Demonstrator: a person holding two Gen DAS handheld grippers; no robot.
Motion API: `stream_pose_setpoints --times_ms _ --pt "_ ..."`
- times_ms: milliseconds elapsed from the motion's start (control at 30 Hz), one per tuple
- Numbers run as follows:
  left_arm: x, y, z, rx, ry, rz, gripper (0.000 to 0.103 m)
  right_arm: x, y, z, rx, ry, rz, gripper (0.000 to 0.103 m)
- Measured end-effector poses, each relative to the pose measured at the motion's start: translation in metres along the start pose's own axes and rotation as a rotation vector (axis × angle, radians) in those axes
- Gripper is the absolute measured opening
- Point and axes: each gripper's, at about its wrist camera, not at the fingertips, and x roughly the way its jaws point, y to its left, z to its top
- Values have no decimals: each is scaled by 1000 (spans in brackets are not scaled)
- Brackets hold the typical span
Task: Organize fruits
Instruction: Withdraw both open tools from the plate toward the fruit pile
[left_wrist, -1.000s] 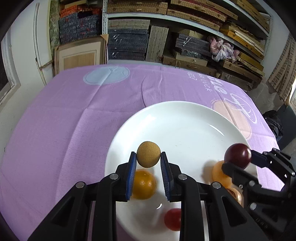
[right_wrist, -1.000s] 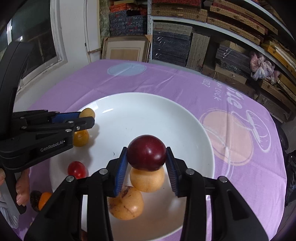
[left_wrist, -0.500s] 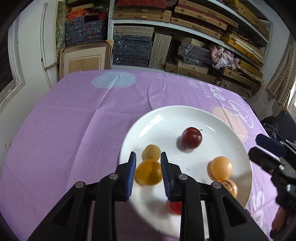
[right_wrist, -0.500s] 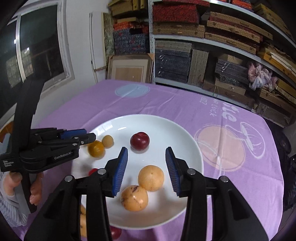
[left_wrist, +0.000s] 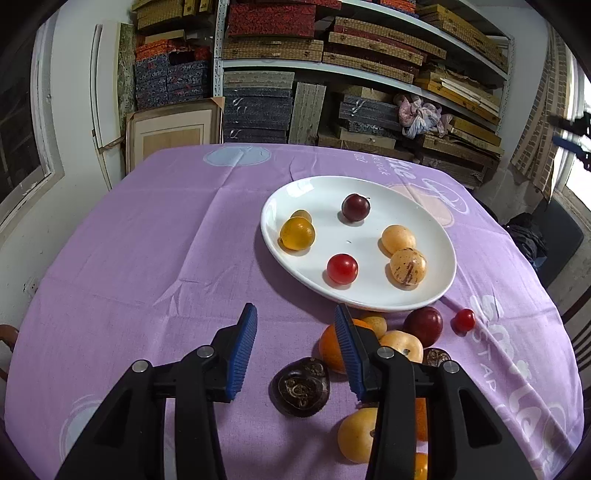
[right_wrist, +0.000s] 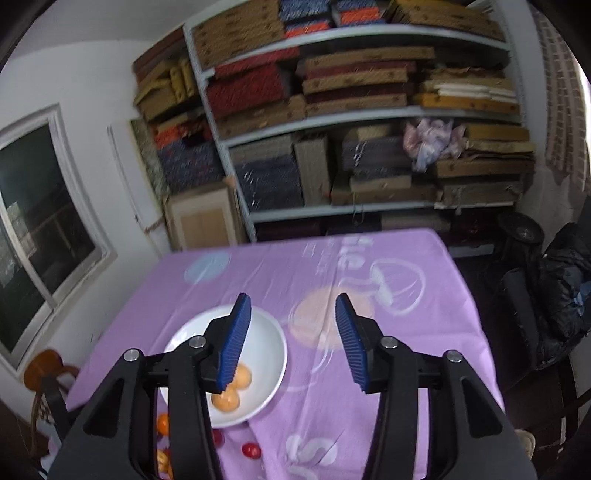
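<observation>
A white plate (left_wrist: 439, 254) on the purple cloth holds a dark red plum (left_wrist: 355, 207), a small tan fruit (left_wrist: 302, 215), an amber fruit (left_wrist: 297, 233), a red tomato (left_wrist: 342, 268) and two pale orange fruits (left_wrist: 398, 239). Loose fruits lie in front of the plate: a dark wrinkled one (left_wrist: 301, 386), an orange (left_wrist: 330, 347), a dark plum (left_wrist: 423, 325), a small tomato (left_wrist: 464, 319). My left gripper (left_wrist: 293, 349) is open and empty, above the cloth beside the loose fruits. My right gripper (right_wrist: 293, 338) is open and empty, raised high above the plate (right_wrist: 275, 350).
Shelves stacked with boxes (left_wrist: 332, 74) stand behind the table. A wooden chair (right_wrist: 44, 369) is at the left edge. A dark bag (right_wrist: 561, 295) lies on the floor to the right. More loose fruits (right_wrist: 251, 449) lie near the table's front edge.
Both grippers opened, leaving the tan fruit and the dark plum on the plate. Both pulled back; the right one rose high and tilted up.
</observation>
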Motion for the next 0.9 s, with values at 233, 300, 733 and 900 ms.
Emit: stream_pose_setpoints --times_ms 233,300,733,900 --pt "-8 -15 -23 52 -10 -25 45 -47 7 -27 -147 -55 -14 75" --pt "-1 -16 -36 59 19 -39 45 -36 13 -85 -203 -9 0 75" --pt "-8 -29 -72 135 -18 -117 53 26 78 -245 -323 170 250 91" --pt "-11 -48 -83 226 -34 -119 61 38 63 -255 -292 198 204 94"
